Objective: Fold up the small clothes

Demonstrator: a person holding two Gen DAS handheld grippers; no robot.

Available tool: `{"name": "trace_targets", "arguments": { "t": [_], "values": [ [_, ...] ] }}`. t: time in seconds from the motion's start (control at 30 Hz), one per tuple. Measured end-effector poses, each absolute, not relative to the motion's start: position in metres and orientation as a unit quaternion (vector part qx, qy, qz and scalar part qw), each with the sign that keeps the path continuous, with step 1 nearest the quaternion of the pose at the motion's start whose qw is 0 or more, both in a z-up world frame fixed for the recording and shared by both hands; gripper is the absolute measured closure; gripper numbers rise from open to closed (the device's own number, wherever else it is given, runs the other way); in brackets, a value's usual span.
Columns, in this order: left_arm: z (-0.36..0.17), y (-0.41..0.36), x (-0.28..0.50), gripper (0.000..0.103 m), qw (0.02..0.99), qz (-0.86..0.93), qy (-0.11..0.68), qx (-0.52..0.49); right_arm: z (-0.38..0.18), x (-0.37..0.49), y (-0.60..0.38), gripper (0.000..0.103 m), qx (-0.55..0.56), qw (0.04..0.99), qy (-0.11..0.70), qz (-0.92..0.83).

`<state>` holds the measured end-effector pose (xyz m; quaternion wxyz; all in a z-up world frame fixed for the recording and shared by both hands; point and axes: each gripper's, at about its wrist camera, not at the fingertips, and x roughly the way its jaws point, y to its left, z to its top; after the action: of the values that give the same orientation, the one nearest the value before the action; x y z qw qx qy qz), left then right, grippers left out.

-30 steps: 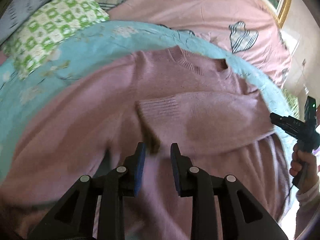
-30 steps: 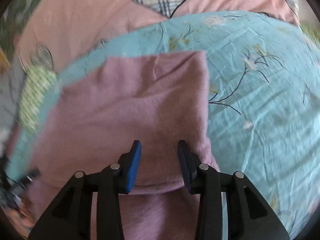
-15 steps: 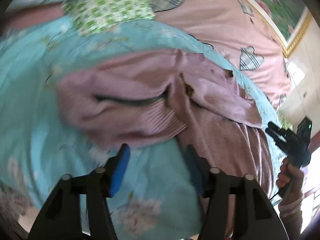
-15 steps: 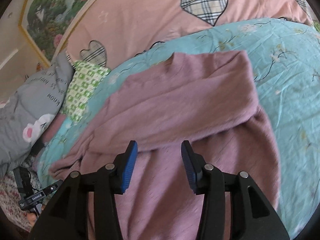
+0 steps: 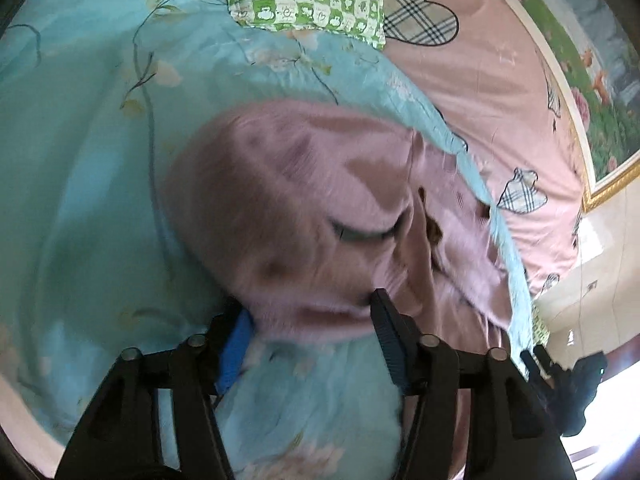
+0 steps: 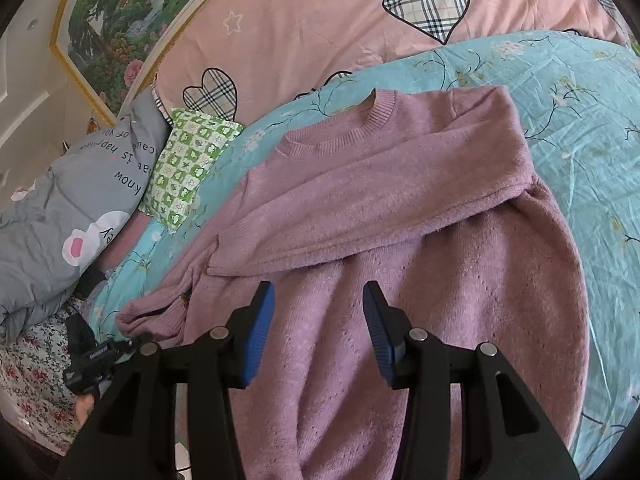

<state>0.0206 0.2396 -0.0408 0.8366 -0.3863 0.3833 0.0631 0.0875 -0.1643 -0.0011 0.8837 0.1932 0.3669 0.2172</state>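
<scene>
Fingers of the left gripper (image 5: 312,320) stand spread around the bunched cuff of the mauve knitted sweater (image 6: 420,240), nothing clamped, while the right gripper (image 6: 319,320) hovers open above its body, spread on the turquoise floral bedspread (image 6: 580,92).

Left gripper (image 5: 312,320) now at sweater (image 5: 296,208) sleeve cuff.

Left edge: grey quilt (image 6: 60,216) and green pillow (image 6: 188,172) crowd the sweater (image 6: 400,240).
Right: bare blue sheet (image 6: 592,120), open room.
Far: pink cover (image 6: 320,20), flat, unobstructed.
</scene>
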Motion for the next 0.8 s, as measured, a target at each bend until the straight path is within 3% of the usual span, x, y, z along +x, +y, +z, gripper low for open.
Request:
{"name": "trace_targets", "arguments": {
  "t": [0.03,0.33,0.5,0.67,0.8],
  "values": [
    [-0.04,0.238,0.025,0.092,0.837,0.059,0.384,-0.385,-0.001,0.087,-0.164,0.056,0.192,0.884,0.367,0.215],
    [0.051,0.193,0.045,0.094,0.9,-0.008,0.305,-0.312,-0.001,0.088,-0.179,0.056,0.212,0.889,0.357,0.195],
    [0.099,0.136,0.098,0.094,0.915,-0.085,0.29,-0.268,0.001,0.088,-0.195,0.056,0.226,0.89,0.351,0.185],
    [0.102,0.054,0.164,0.094,0.907,-0.156,0.319,-0.224,0.008,0.083,-0.229,0.056,0.241,0.899,0.331,0.153],
    [0.07,-0.013,0.218,0.094,0.89,-0.193,0.362,-0.198,0.008,0.078,-0.261,0.056,0.255,0.903,0.324,0.121]
  ]
}}
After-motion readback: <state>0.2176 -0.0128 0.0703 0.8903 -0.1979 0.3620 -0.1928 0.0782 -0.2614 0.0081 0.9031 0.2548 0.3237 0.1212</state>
